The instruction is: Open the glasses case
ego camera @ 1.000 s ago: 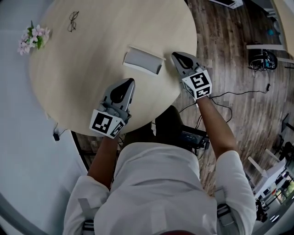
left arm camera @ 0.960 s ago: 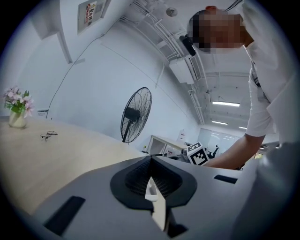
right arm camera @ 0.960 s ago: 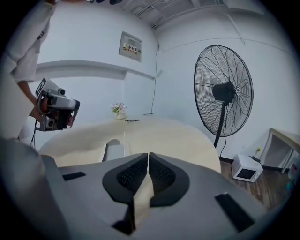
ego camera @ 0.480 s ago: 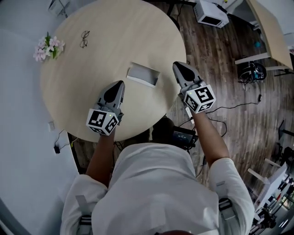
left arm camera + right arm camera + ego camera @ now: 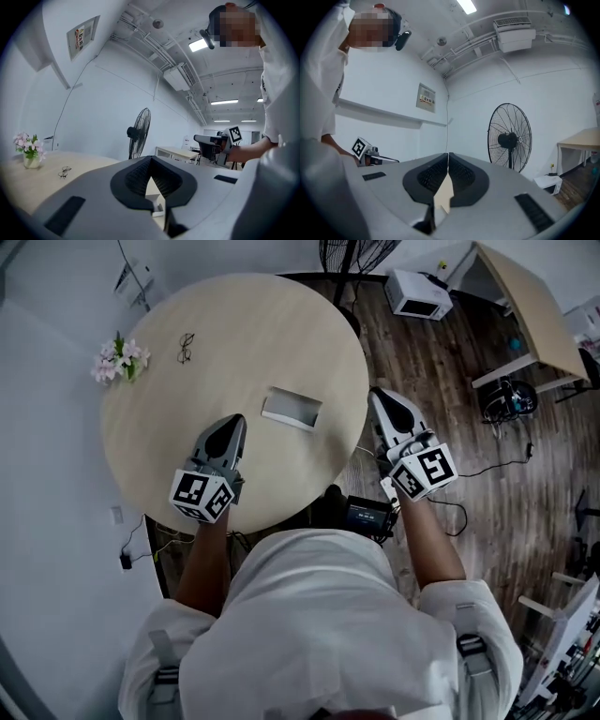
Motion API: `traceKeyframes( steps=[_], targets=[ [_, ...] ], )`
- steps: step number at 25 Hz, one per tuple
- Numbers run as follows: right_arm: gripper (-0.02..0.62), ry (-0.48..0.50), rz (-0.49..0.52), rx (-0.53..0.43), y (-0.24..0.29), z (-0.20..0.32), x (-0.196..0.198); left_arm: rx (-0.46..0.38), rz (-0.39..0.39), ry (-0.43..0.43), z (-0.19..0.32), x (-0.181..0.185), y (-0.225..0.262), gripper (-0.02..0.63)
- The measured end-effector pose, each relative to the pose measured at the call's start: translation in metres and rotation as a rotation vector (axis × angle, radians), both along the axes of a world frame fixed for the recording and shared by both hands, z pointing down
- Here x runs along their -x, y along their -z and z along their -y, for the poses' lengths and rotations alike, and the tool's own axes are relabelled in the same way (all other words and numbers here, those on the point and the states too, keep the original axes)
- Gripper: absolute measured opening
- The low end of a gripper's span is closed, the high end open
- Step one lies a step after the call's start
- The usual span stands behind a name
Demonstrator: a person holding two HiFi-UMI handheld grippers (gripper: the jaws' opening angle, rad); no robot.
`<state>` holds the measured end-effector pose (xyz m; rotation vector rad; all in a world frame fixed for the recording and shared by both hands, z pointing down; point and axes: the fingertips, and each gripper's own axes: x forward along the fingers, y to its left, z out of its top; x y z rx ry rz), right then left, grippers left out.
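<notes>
The left tool [image 5: 233, 420] hangs above the counter [image 5: 150, 437], its jaws pressed together with nothing between them. The glasses case [image 5: 292, 409] lies flat just ahead of that tool's tip and to its right, touching neither tool. The right tool [image 5: 379, 394], off the case's right side, is likewise closed and empty. The case looks like a light, rigid shell that could skid on the smooth top. Pinning its base with one tool and pinching the lid's long edge with the other seems best.
</notes>
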<state>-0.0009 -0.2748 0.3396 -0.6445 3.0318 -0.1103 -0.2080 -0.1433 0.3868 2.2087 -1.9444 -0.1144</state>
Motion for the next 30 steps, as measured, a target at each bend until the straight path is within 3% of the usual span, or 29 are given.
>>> traceKeyframes(
  steps=[5,16,22,30],
  targets=[
    [0.026,0.034,-0.001,-0.078,0.015,-0.026,-0.018,-0.040,0.030,-0.005,-0.017,-0.016,0.023,0.013],
    [0.026,0.118,-0.005,-0.027,-0.001,-0.066,-0.080,-0.019,0.084,-0.001,-0.049,-0.105,0.052,0.013],
    [0.026,0.119,-0.008,0.009,-0.020,-0.091,-0.126,-0.008,0.097,0.014,-0.074,-0.168,0.045,0.013],
    [0.026,0.142,-0.016,0.007,-0.035,-0.128,-0.170,0.031,0.090,0.079,-0.120,-0.214,0.019,0.012]
  ],
)
